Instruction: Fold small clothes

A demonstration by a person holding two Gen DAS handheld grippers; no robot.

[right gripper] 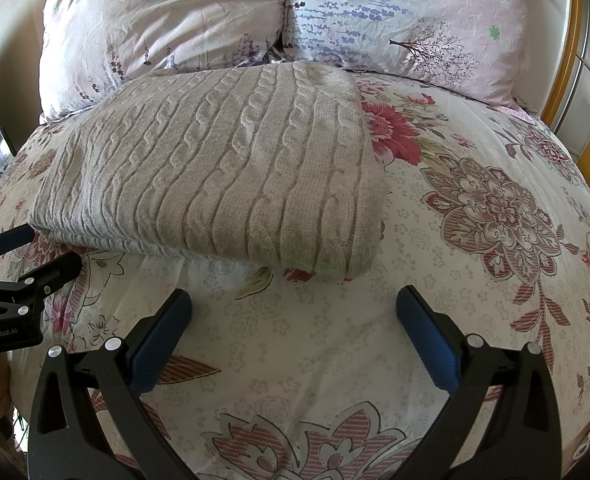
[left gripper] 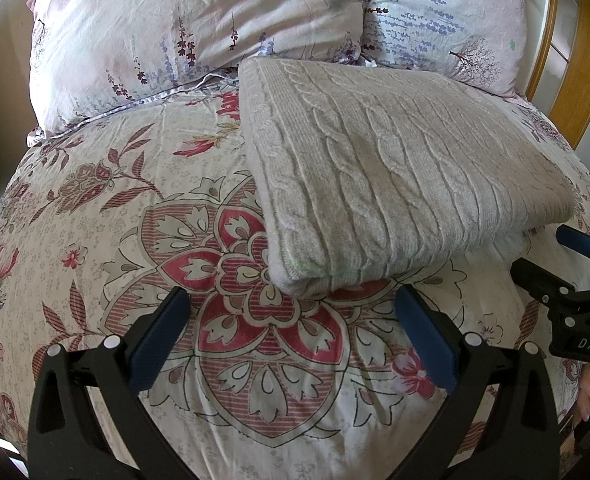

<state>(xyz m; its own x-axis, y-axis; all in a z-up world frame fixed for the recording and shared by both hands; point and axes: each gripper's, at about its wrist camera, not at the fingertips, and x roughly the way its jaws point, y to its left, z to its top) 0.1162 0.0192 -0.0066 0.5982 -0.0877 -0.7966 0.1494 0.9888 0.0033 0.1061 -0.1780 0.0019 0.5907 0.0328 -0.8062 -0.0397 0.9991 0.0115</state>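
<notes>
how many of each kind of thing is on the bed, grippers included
sweater: 1, folded, grey cable knit
pillows: 2, left pillow and right pillow
grippers: 2, left gripper and right gripper, both open and empty
total: 5, all over the floral bedspread

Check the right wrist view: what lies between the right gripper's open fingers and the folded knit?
Only bare floral bedcover. In the right wrist view, nothing sits between the right gripper and the near edge of the folded knit sweater; the fingers stay apart from it.
</notes>
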